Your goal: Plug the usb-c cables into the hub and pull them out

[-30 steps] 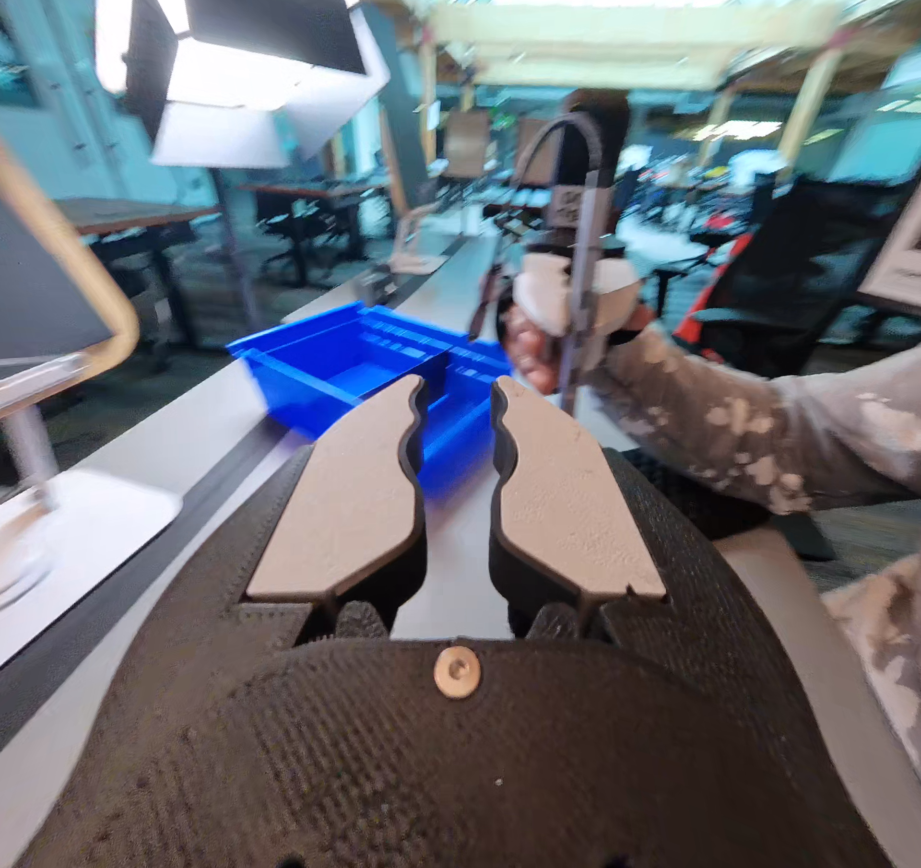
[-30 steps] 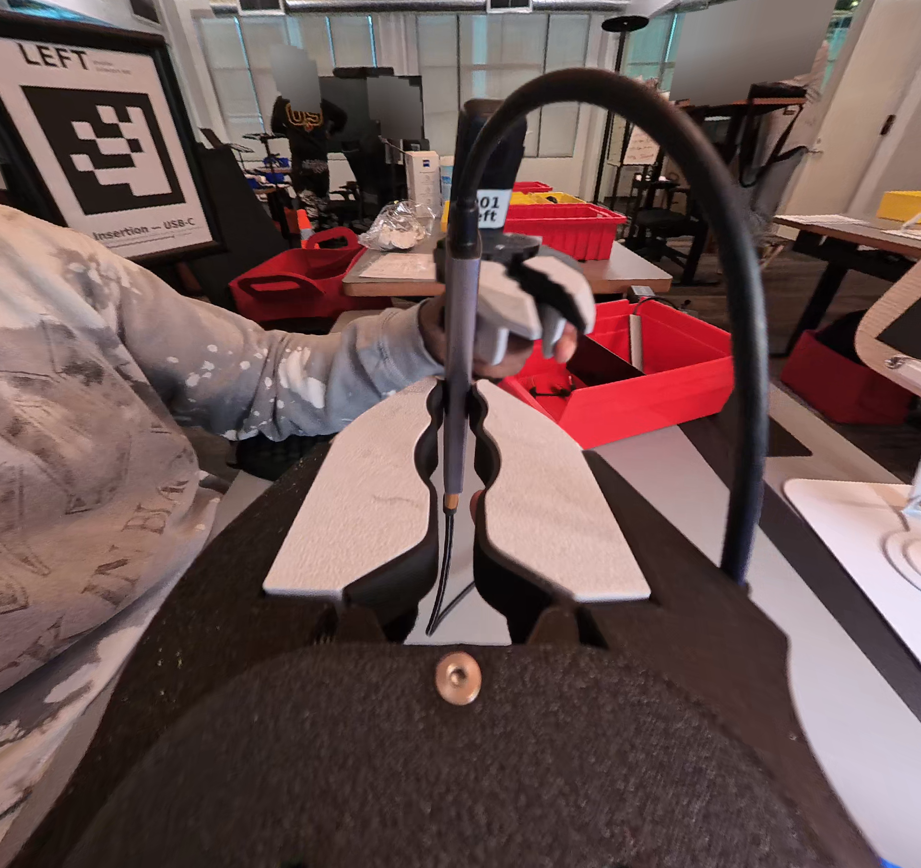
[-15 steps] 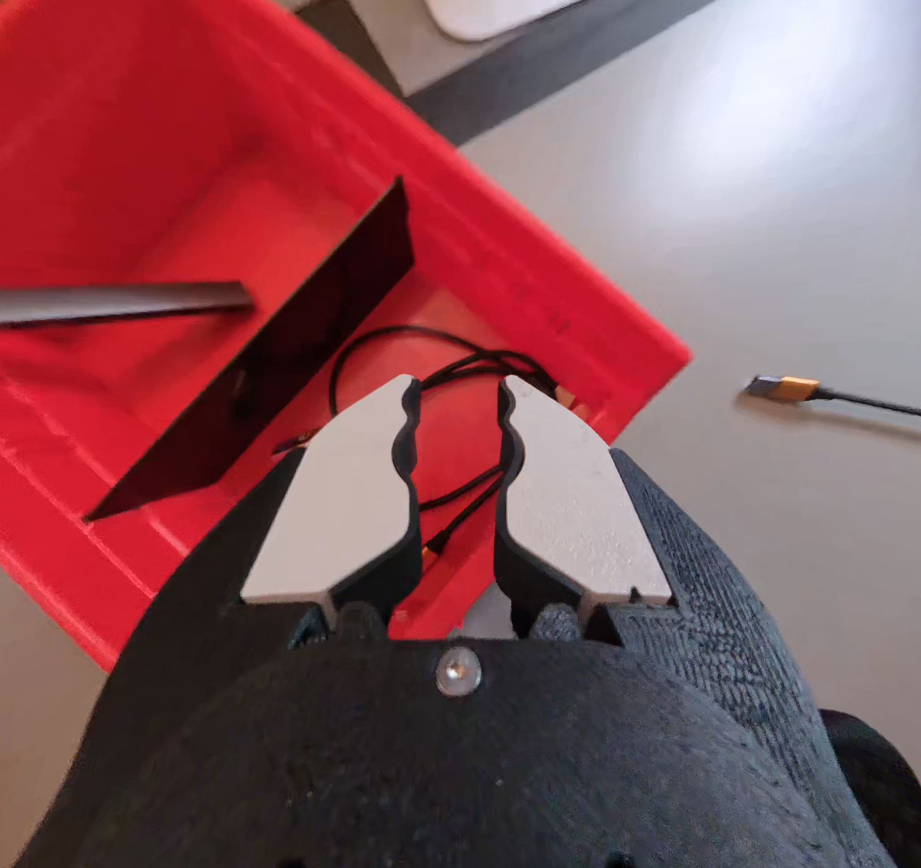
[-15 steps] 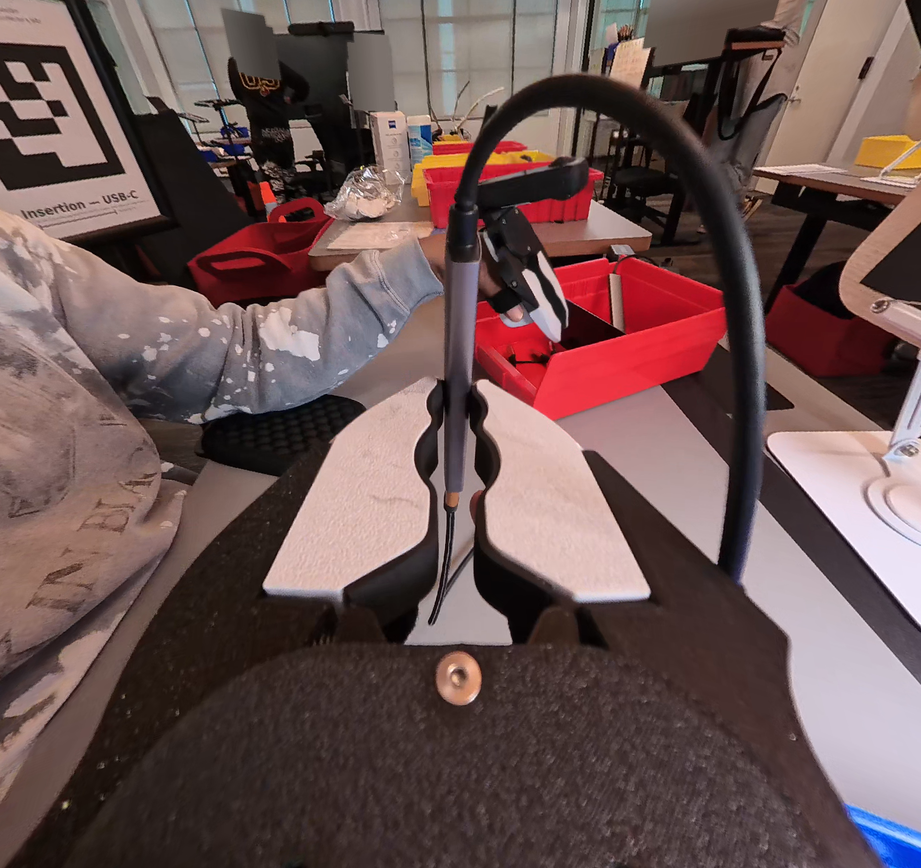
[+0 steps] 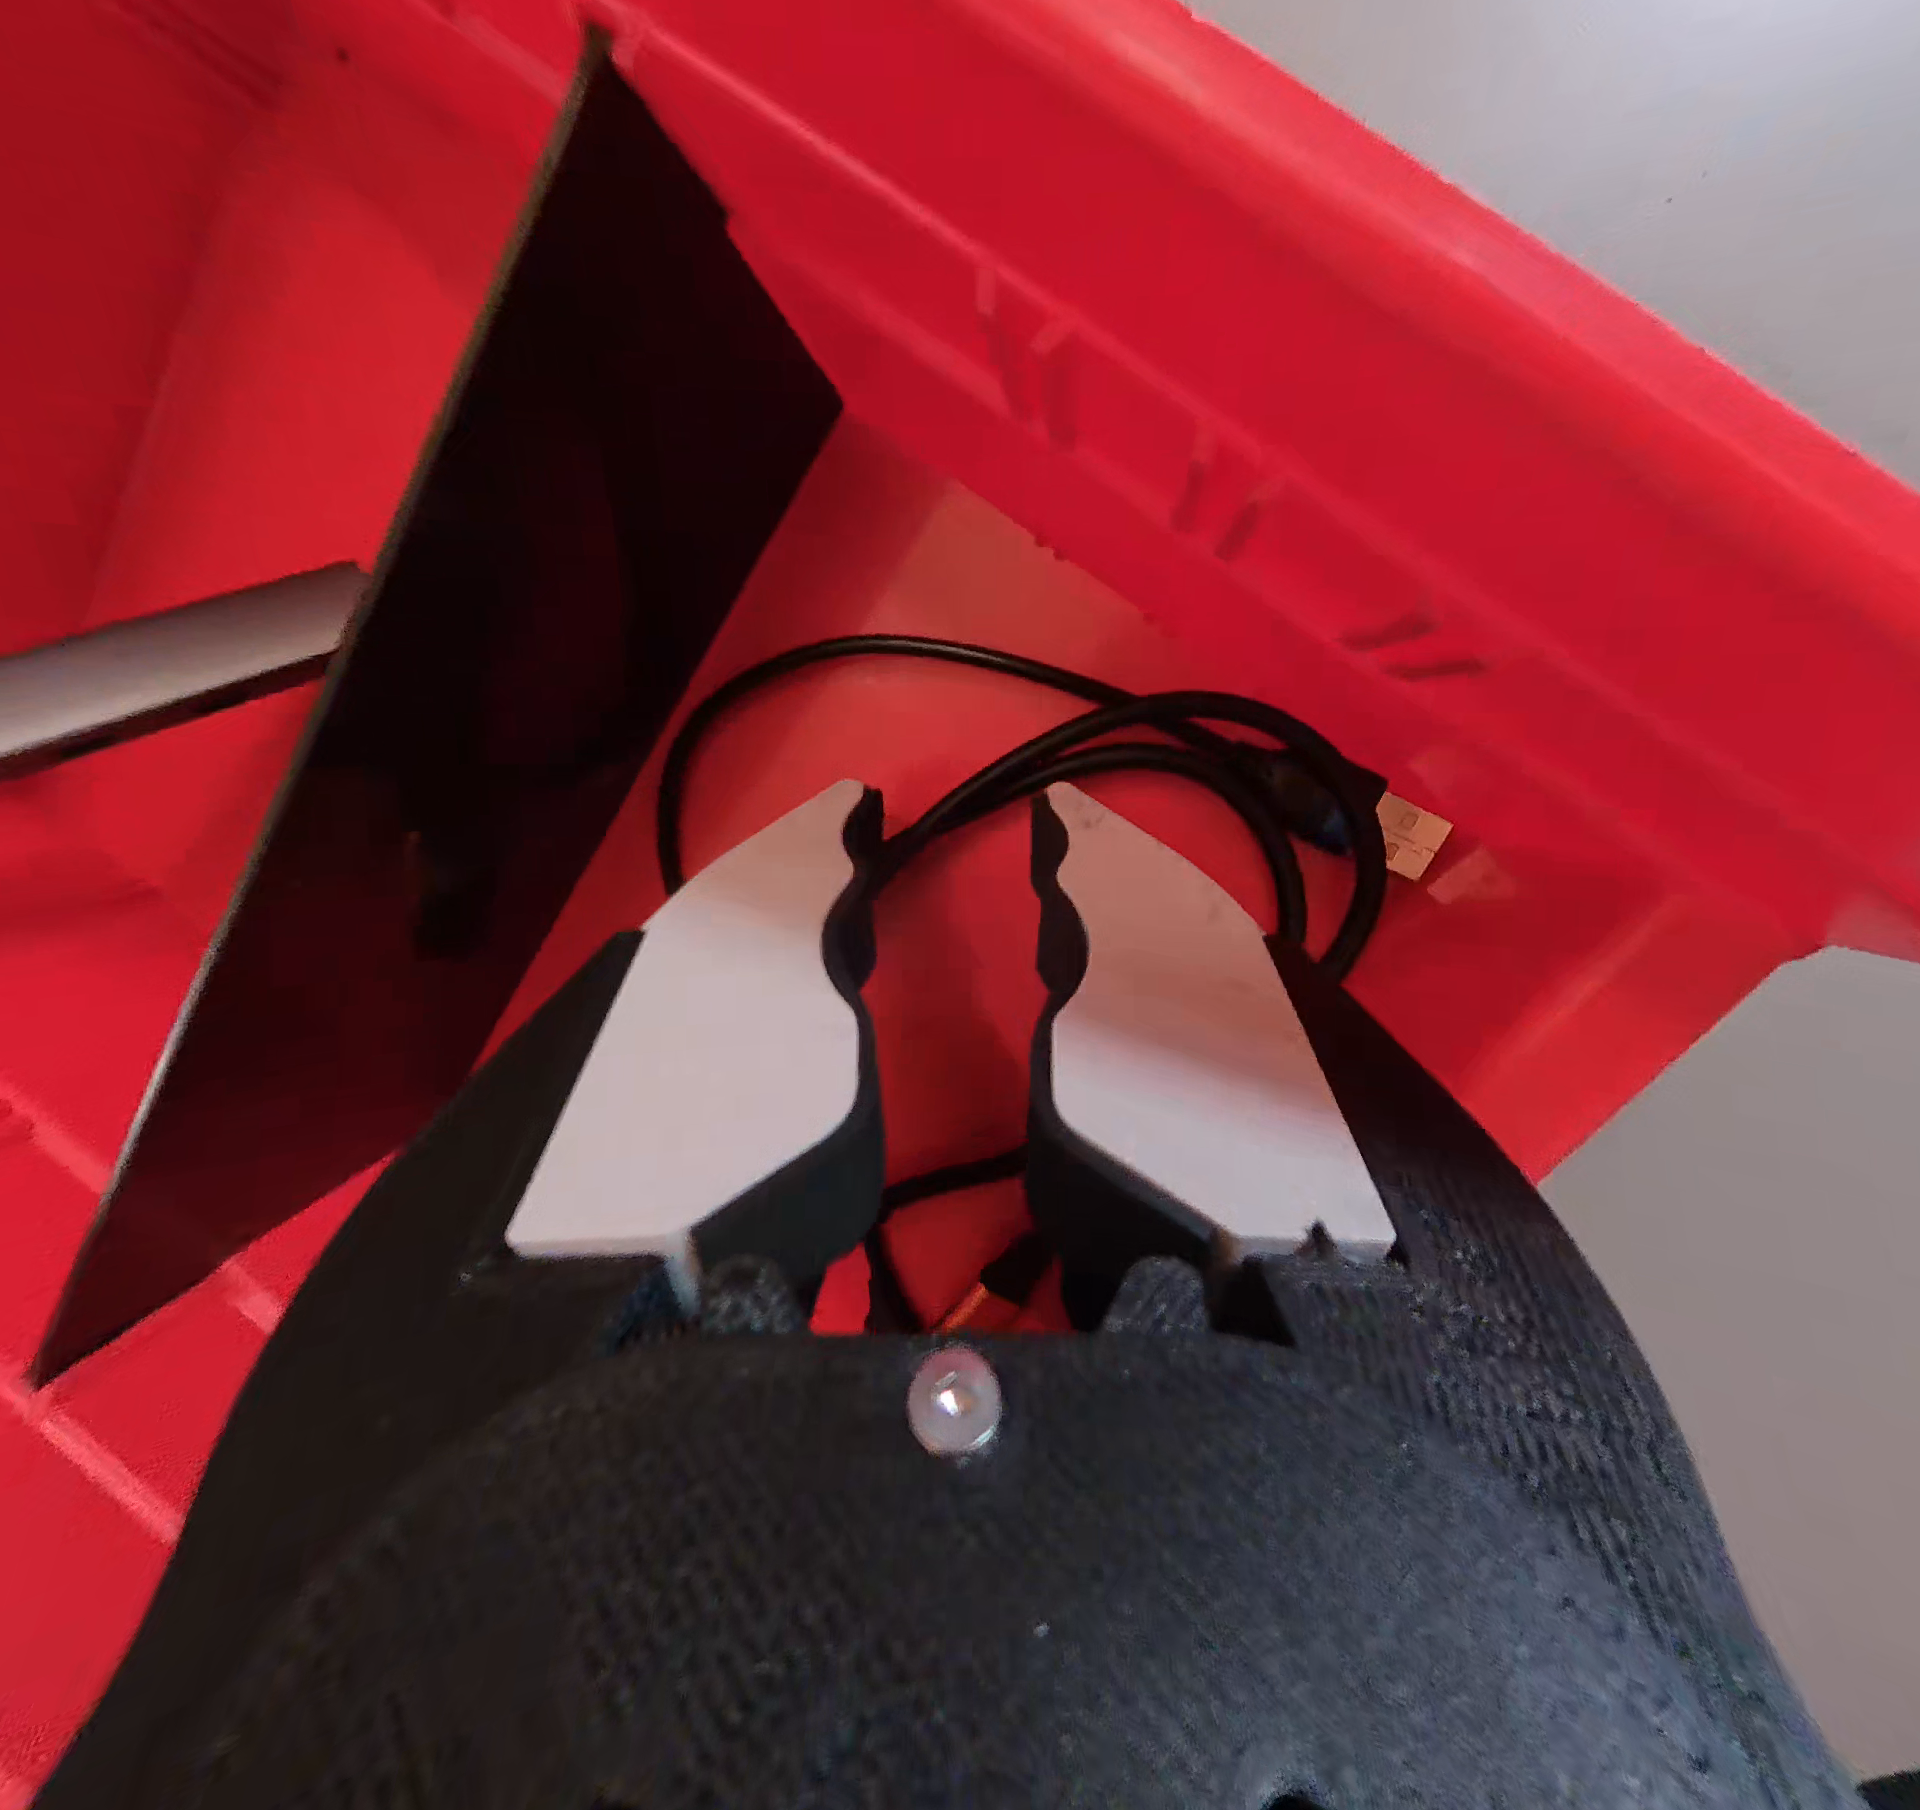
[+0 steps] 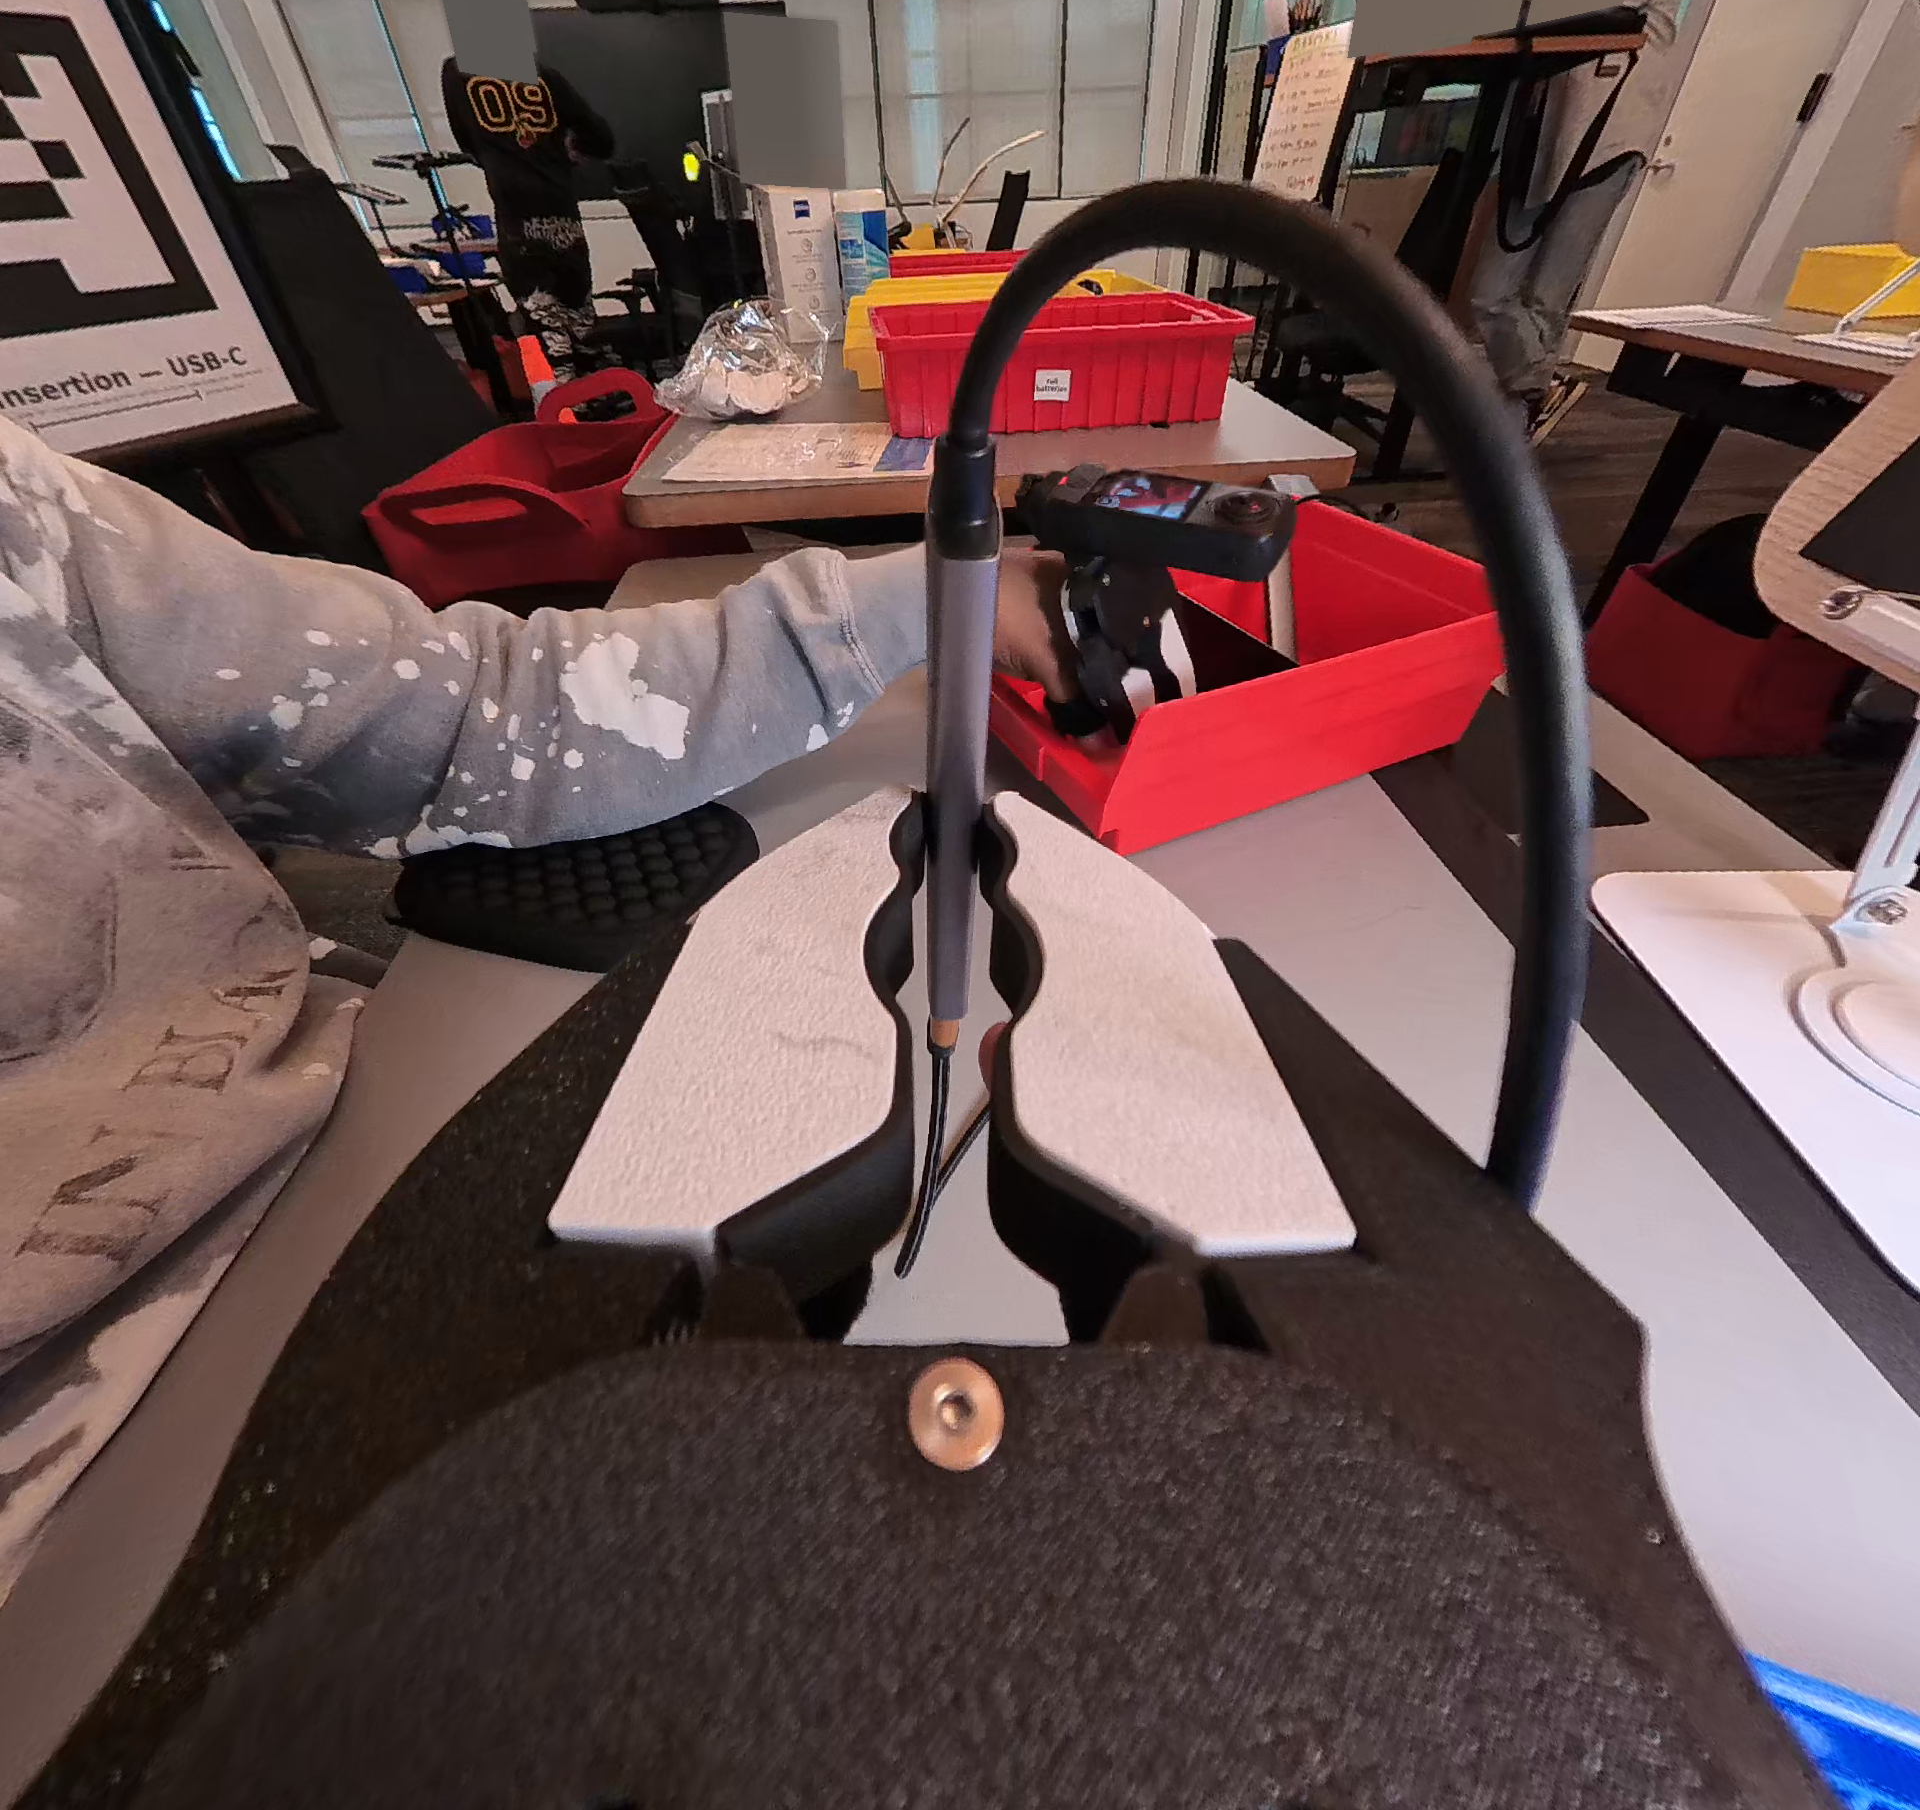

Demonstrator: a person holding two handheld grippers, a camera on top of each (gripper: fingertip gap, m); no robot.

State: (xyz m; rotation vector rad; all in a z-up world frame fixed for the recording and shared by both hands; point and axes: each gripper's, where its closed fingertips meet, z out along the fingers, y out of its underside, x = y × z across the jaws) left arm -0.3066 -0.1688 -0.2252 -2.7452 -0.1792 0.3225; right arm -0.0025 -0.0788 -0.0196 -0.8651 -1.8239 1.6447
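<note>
My left gripper point(image 5: 951, 825) is open and reaches down into a red bin point(image 5: 1195, 326), its fingertips right over a coil of thin black usb-c cables point(image 5: 1143, 721). One cable strand lies against the left fingertip. A gold-tinted plug point(image 5: 1408, 835) lies in the bin's corner. My right gripper point(image 6: 951, 815) is shut on a slim grey hub point(image 6: 958, 680), held upright. The hub's thick black lead point(image 6: 1455, 389) arcs over to the right. A thin cable with an orange collar point(image 6: 940, 1033) is plugged into the hub's lower end. The left gripper point(image 6: 1112, 669) shows far off, dipping into the bin point(image 6: 1351, 711).
A black divider point(image 5: 540, 565) splits the bin; a grey bar point(image 5: 177, 664) lies in the other compartment. On the grey table are a black dimpled pad point(image 6: 582, 887), a white monitor base point(image 6: 1745, 991) and a blue bin corner point(image 6: 1829, 1719). A patterned sleeve point(image 6: 468, 680) reaches across.
My left gripper swung from facing the blue bin to pointing down, then dropped into the red bin close over the cables. The right gripper kept the hub upright, barely moving.
</note>
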